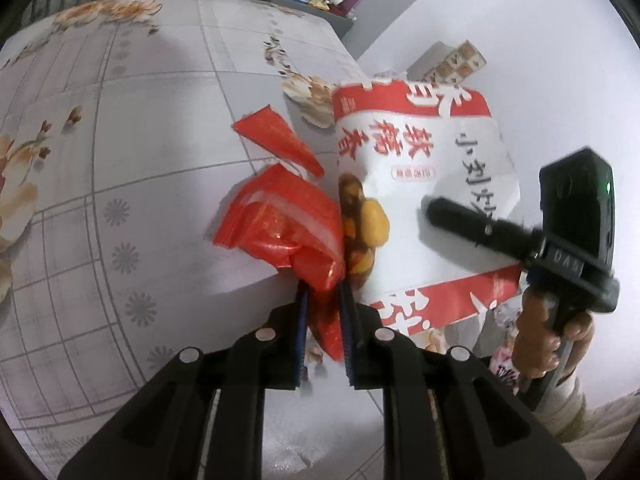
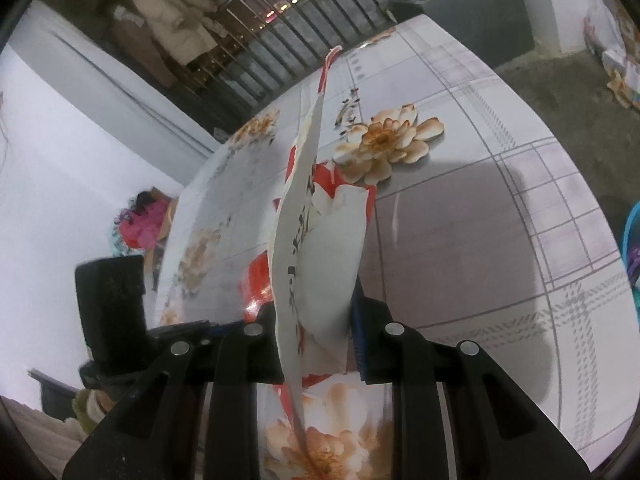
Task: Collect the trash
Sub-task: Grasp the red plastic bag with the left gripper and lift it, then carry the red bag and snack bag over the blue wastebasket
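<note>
Floral tabletop (image 1: 120, 168) spreads bare to my left; at its edge my left tongs (image 1: 323, 300) pinch the red bag (image 1: 288, 224), beside the paper bag (image 2: 316, 256) clamped in my right tongs (image 2: 316, 320).

The right gripper (image 2: 316, 320) clamps a red-and-white paper bag (image 2: 316, 256) edge-on between its fingers, above the flower-patterned table (image 2: 460, 216); a black block (image 2: 112, 304) sits to its left.

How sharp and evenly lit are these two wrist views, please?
Left wrist: fisheye bends the tablecloth grid; right gripper slightly motion-blurred, red plastic bag sharp. Right wrist: paper snack bag sharp, broad shadow on the tablecloth, dim background.
</note>
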The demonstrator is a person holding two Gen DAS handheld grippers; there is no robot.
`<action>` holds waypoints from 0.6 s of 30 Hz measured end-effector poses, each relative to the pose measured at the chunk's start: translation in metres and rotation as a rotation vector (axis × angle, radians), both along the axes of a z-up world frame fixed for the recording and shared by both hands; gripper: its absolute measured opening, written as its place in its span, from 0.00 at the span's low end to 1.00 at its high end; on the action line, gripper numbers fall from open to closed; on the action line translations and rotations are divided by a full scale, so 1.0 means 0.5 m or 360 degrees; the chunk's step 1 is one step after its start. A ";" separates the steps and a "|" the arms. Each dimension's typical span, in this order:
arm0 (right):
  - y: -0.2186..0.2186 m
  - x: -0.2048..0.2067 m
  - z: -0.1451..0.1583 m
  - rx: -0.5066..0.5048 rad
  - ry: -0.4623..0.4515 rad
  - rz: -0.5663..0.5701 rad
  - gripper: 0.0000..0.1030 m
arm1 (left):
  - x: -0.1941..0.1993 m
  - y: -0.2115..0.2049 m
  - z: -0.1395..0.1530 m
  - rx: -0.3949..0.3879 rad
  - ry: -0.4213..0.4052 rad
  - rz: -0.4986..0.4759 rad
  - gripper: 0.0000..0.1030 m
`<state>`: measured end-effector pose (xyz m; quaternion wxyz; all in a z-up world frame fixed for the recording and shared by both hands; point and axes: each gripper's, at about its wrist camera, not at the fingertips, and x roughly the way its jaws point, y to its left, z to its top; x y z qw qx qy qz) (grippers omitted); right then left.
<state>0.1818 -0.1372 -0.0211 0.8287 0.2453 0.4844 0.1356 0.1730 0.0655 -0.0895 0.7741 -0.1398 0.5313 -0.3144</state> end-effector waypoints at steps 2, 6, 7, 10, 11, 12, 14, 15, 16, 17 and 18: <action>0.000 -0.001 0.000 -0.0004 0.0007 -0.0004 0.21 | 0.007 0.010 -0.005 -0.0061 0.0042 0.0035 0.17; -0.004 -0.005 -0.008 0.0000 0.0035 -0.0022 0.21 | 0.022 0.026 -0.013 -0.0163 0.0111 0.0105 0.19; -0.005 -0.006 -0.011 0.0007 0.0040 -0.0026 0.21 | 0.025 0.025 -0.012 -0.0167 0.0108 0.0116 0.19; -0.011 -0.012 -0.013 0.0019 0.0046 -0.0032 0.21 | 0.027 0.004 -0.002 -0.0120 0.0074 0.0135 0.19; -0.010 -0.014 -0.011 0.0021 0.0045 -0.0033 0.21 | 0.024 -0.002 0.004 -0.0078 0.0042 0.0138 0.18; -0.012 -0.016 -0.009 0.0027 0.0044 -0.0036 0.21 | 0.023 -0.009 0.011 -0.0051 0.0013 0.0137 0.17; -0.014 -0.017 -0.007 0.0035 0.0037 -0.0045 0.21 | 0.017 -0.021 0.026 -0.0006 -0.0053 0.0119 0.16; -0.015 -0.018 -0.003 0.0038 0.0033 -0.0049 0.21 | 0.014 -0.024 0.032 0.0020 -0.0087 0.0114 0.15; -0.017 -0.020 -0.003 0.0039 0.0028 -0.0052 0.21 | 0.011 -0.030 0.041 0.0053 -0.0129 0.0108 0.15; -0.019 -0.023 0.001 0.0037 0.0022 -0.0059 0.21 | 0.007 -0.036 0.050 0.0089 -0.0172 0.0100 0.15; -0.024 -0.025 0.000 0.0033 0.0018 -0.0064 0.21 | 0.004 -0.040 0.055 0.0119 -0.0203 0.0094 0.15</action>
